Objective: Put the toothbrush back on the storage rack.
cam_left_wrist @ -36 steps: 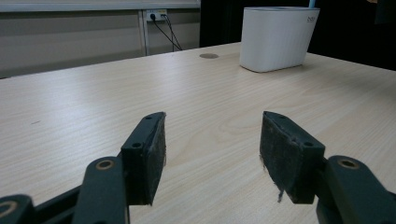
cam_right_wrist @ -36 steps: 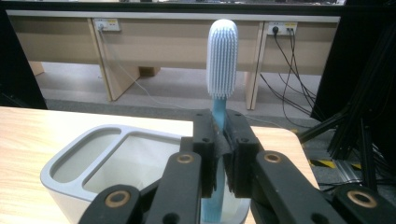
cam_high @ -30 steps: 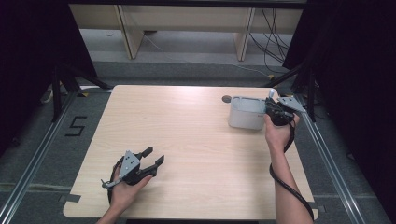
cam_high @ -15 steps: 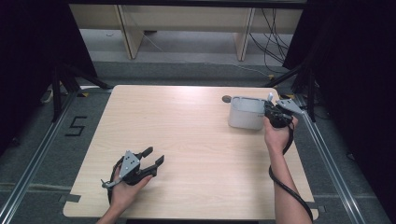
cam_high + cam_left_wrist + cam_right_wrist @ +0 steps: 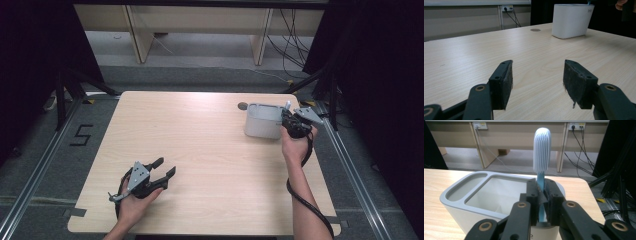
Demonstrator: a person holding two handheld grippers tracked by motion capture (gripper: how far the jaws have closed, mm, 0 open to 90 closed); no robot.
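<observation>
Wooden table, bearing a white compartmented holder near its far right corner. Right gripper above the holder's near rim, clamped on an upright blue toothbrush, jaws just eased slightly. Left gripper low over the near left tabletop, spread wide, holding nothing.

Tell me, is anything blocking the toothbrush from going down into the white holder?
Nothing visible does. The right gripper is shut on the toothbrush, holding it upright right over the white holder. The open compartment below looks free, though its bottom is partly hidden.

Pale wood table, grey floor, black curtains, wall sockets
</observation>
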